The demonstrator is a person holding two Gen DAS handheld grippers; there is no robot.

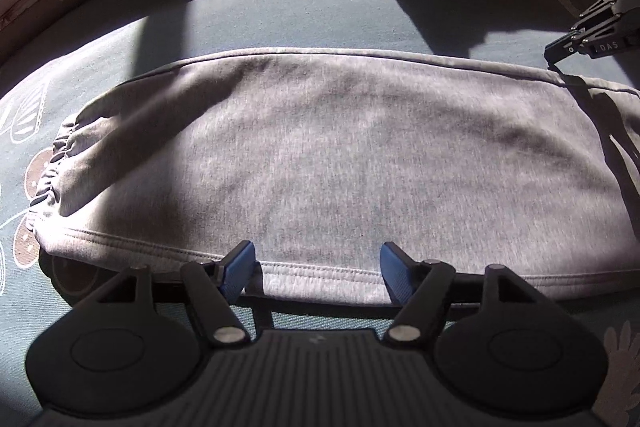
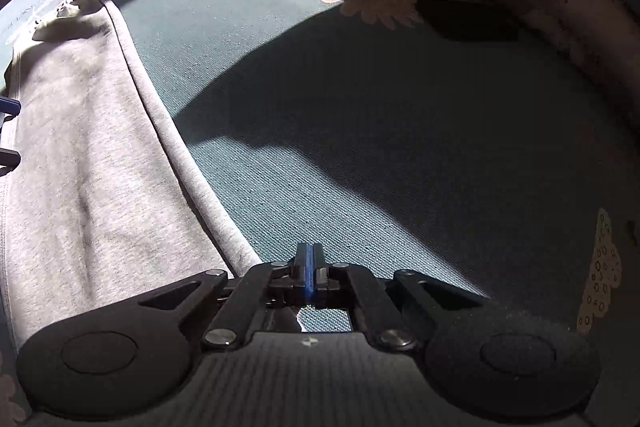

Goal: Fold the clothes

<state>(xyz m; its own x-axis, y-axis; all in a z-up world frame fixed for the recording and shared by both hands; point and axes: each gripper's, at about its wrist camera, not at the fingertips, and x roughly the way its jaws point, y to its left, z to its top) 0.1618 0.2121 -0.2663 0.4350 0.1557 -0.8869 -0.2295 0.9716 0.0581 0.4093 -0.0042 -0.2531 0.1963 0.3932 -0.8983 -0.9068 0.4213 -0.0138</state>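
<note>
the grey clothing (image 1: 320, 163) is lying flat on a teal bed sheet with flowers (image 1: 320, 11), in a long neat band. its stitched hem is sitting at 6 o'clock in the left view, and its bunched stretchy end is sitting at 9 o'clock.

the left tongs (image 1: 316, 267) are standing wide, right over the hem, with nothing between them. the right tongs (image 2: 309, 263) are pressed tight together and are holding nothing that i can see. they are hovering over the bare sheet, just beside the rolled edge of the cloth at 9 o'clock in the right view.

this could be a cloth waiting for one more fold, or a fold just laid down and let go. i cannot tell which.

if another fold is coming, a good way is to pinch the hem through all its layers, take both ends at the same height, and lay it over slowly so the edges are lining up.

the right end of the cloth is running out of the left view at 3 o'clock. dark shadows are crossing it, so the layers underneath are hard to count. i cannot tell what kind of clothing it is.
</note>
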